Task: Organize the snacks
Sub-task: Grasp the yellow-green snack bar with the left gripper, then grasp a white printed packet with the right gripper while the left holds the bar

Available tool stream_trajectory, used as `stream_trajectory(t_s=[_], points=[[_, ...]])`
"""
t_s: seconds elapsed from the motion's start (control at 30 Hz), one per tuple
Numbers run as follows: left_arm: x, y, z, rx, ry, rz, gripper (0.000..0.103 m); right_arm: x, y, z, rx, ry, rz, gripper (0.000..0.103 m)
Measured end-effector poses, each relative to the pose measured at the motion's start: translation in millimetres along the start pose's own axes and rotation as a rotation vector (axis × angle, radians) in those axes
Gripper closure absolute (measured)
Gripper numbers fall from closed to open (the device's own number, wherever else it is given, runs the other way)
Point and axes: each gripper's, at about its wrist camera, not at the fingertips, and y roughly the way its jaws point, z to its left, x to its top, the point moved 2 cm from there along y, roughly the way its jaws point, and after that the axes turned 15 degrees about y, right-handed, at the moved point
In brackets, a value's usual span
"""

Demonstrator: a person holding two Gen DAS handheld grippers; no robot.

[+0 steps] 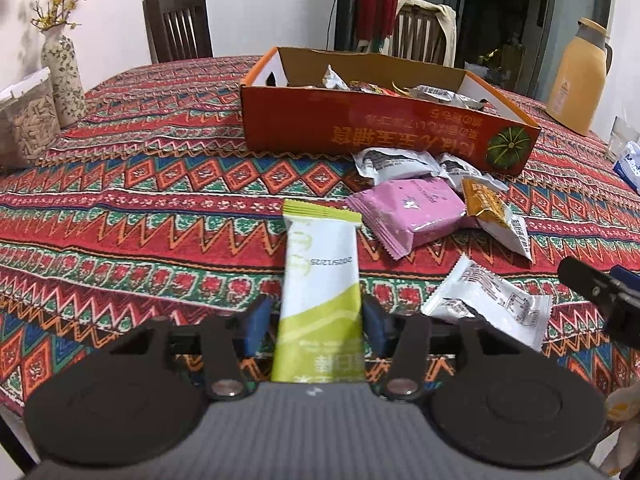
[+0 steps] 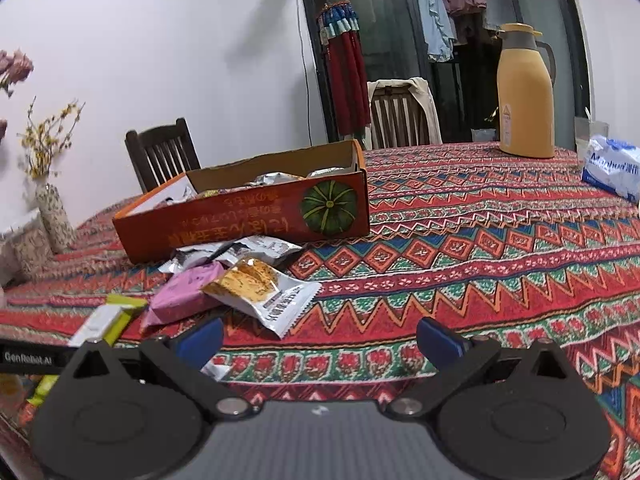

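My left gripper (image 1: 318, 314) is shut on a green and white snack packet (image 1: 320, 276) and holds it upright above the patterned tablecloth. An orange cardboard box (image 1: 360, 132) with several snacks inside stands beyond it. In front of the box lie a pink packet (image 1: 412, 208), an orange-and-white packet (image 1: 500, 216), silver packets (image 1: 392, 162) and a white packet (image 1: 488, 308). My right gripper (image 2: 320, 340) is open and empty above the cloth, right of the pile. In the right wrist view I see the box (image 2: 248, 216), the pink packet (image 2: 184, 292), the orange-and-white packet (image 2: 260, 292) and the green packet (image 2: 108, 320).
A yellow thermos jug (image 2: 524, 92) and a blue-white tissue pack (image 2: 612, 168) stand at the far right of the table. A flowered vase (image 1: 62, 68) and a woven container (image 1: 24, 120) stand at the left. Wooden chairs (image 1: 178, 24) stand behind the table.
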Motion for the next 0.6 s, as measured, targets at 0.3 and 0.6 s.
stream_trajectory(t_s=[0.3, 0.6], points=[[-7, -3, 12, -0.008, -0.014, -0.038, 0.064, -9, -2, 14, 0.067, 0.016, 0.046, 0.000], [-14, -18, 23, -0.018, -0.003, -0.097, 0.064, -25, 3, 49, 0.103, -0.084, 0.102, 0.000]])
